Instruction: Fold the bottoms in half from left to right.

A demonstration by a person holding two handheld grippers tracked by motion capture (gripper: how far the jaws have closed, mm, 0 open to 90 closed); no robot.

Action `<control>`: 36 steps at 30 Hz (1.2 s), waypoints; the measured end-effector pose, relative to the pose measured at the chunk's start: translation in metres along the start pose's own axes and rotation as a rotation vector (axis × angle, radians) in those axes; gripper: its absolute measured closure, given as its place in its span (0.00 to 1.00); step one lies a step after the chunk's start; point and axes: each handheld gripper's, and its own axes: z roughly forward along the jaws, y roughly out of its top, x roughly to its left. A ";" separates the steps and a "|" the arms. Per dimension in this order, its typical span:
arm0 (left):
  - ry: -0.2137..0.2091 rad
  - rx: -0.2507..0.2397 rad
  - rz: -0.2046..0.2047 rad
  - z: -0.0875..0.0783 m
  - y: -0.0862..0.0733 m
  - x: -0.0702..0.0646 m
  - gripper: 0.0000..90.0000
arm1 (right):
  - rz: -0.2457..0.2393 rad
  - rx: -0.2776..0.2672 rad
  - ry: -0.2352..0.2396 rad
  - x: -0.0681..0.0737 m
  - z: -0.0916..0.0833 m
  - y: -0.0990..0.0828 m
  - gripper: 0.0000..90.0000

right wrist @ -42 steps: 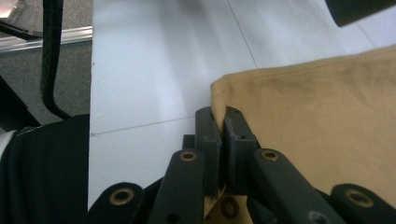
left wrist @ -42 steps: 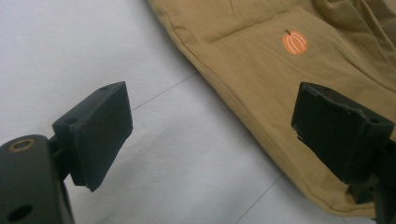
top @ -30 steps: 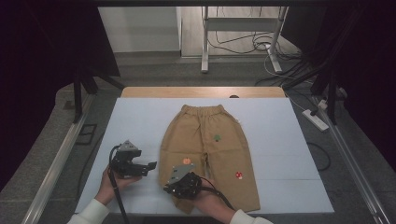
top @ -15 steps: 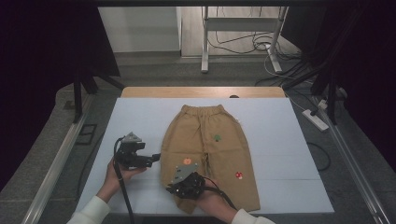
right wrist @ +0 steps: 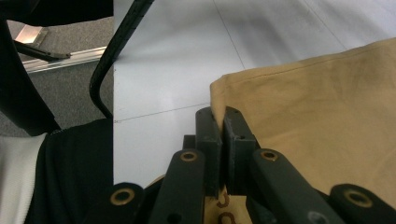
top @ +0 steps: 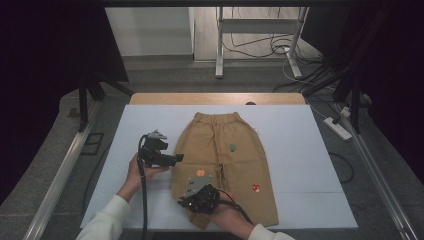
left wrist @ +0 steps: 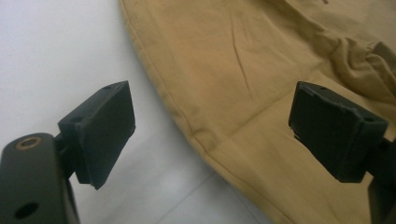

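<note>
A white tabletop (top: 300, 150) carries a pair of tan trousers (top: 225, 165) laid flat near its middle, waistband at the far side and the two legs running toward the person. The right tool (top: 200, 197) sits on the near end of the trouser leg at the picture's left, its jaws pressed together on the corner of the hem, as far as the close view shows. The left tool (top: 172, 159) hovers just beside that leg's outer edge, jaws spread wide with the seam between them but apparently not gripped.
</note>
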 end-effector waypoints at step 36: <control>0.018 0.037 -0.069 0.052 0.036 0.036 0.20 | 0.000 0.002 0.002 0.001 0.001 -0.001 0.96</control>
